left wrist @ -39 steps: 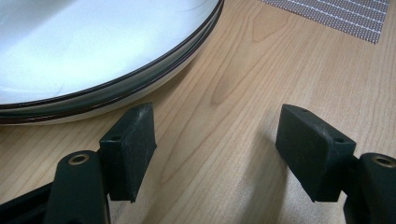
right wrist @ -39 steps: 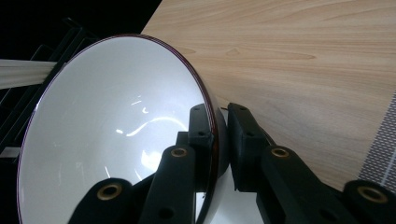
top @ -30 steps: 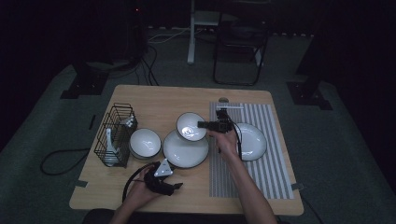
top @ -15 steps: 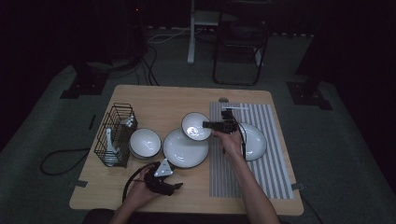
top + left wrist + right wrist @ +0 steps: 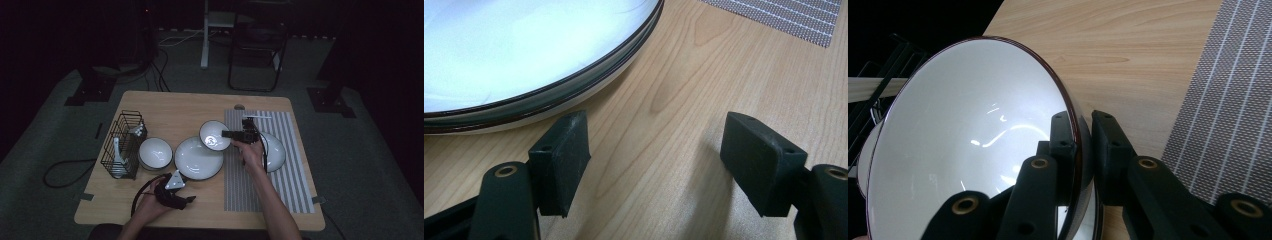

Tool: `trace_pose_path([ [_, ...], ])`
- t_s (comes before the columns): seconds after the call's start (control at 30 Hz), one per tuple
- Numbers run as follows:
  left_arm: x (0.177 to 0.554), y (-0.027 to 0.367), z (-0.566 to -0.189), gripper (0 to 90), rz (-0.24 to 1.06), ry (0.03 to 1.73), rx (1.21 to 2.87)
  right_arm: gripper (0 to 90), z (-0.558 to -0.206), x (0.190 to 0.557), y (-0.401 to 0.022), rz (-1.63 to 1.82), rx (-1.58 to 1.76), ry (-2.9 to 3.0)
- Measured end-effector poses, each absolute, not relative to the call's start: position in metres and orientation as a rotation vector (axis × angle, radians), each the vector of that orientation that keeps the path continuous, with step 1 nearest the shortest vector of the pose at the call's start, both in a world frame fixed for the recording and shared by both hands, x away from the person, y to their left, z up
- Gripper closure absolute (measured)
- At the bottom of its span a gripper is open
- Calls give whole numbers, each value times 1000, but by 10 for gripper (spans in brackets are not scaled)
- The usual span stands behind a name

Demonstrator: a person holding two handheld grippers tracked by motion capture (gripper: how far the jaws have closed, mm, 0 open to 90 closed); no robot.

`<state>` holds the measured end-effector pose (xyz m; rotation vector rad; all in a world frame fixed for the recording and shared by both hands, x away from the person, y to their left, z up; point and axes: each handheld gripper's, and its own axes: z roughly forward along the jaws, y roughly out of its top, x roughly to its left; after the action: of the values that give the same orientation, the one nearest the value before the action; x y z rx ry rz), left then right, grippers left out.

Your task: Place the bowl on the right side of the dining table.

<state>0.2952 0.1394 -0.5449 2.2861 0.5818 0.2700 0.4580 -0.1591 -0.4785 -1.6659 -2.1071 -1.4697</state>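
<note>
1. In the high view we see our right gripper [image 5: 226,134] out over the middle of the wooden table [image 5: 200,105], pointing left, with its jaws clamped on the rim of a small white bowl [image 5: 213,135].
2. The right gripper view shows that grip close up: one jaw sits inside the small white bowl [image 5: 973,135] against its wall, the other outside, and the dark rim runs between them.
3. The bowl is tilted, its open side turned towards the camera on our gripper. From above it overlaps the far edge of the large white plate [image 5: 198,158]; the dim light leaves us unsure whether it touches that plate or hangs just over it.
4. Our left gripper [image 5: 187,199] lies low near the table's front edge, just in front of the large plate. In the left gripper view its jaws stand wide apart with bare wood between them, and the large white plate [image 5: 524,55] sits just beyond the left jaw.
5. A second bowl [image 5: 155,153] rests left of the large plate, and a black wire rack [image 5: 122,145] stands beside it at the table's left side.
6. Another plate [image 5: 272,150] lies on the striped grey mat [image 5: 280,180], partly hidden behind our right hand [image 5: 250,150].
</note>
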Motion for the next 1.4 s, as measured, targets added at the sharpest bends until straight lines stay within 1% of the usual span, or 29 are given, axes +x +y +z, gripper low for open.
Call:
trace_pose_path([
  [1.4,295,139,-545,283,269,582,2286,808,-488,451,-216,-1468,-1830,-2043],
])
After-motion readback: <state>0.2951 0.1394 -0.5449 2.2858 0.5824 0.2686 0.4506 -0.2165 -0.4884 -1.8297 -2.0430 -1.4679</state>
